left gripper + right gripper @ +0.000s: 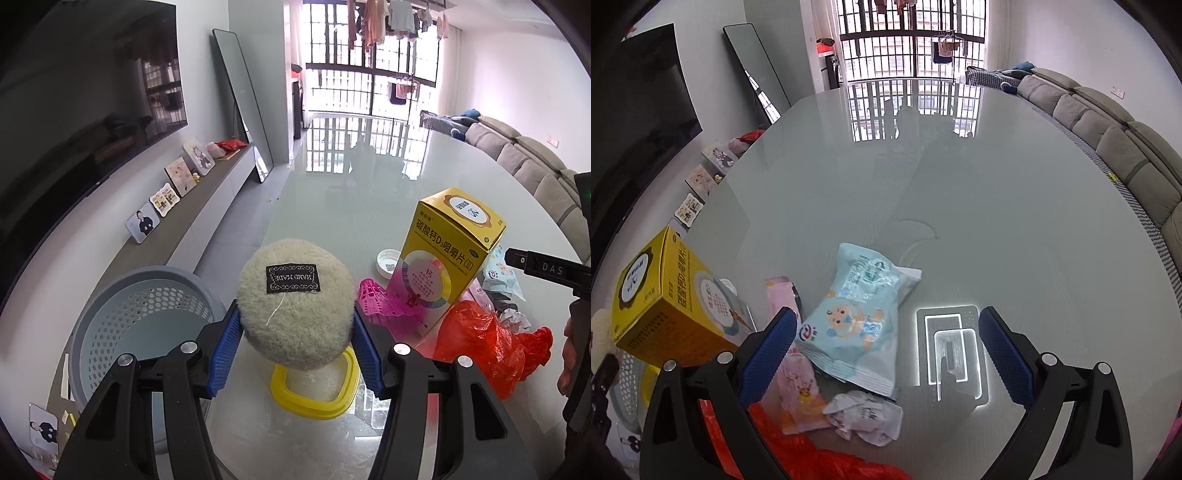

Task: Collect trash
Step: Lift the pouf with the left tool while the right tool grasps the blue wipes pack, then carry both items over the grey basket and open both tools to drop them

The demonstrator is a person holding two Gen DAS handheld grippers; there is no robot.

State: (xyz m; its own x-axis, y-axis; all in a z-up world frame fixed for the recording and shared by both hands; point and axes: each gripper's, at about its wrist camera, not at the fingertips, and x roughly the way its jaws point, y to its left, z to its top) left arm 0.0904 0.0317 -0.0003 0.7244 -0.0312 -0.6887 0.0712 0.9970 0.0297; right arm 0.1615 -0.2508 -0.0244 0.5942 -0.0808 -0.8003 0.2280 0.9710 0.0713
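**Asker:** Left wrist view first: what do the fingers hold, and where does it lie from the bin?

**Describer:** The left gripper [295,325] has its blue pads pressed on either side of a round beige wool pad [295,306] with a black label. The pad hangs above a yellow ring [312,391] on the glass table [351,192]. The grey perforated basket [147,325] stands off the table edge, just left of those fingers, so the likely carry is sideways to the left.

**Asker:** And the other hand?

**Describer:** The right gripper [886,350] is spread wide and holds nothing. A pale blue wipes packet [857,325] lies flat between its fingers, long axis running from lower left away to upper right. A crumpled paper [864,417] lies nearer the camera, and a yellow box [661,295] stands to the left.
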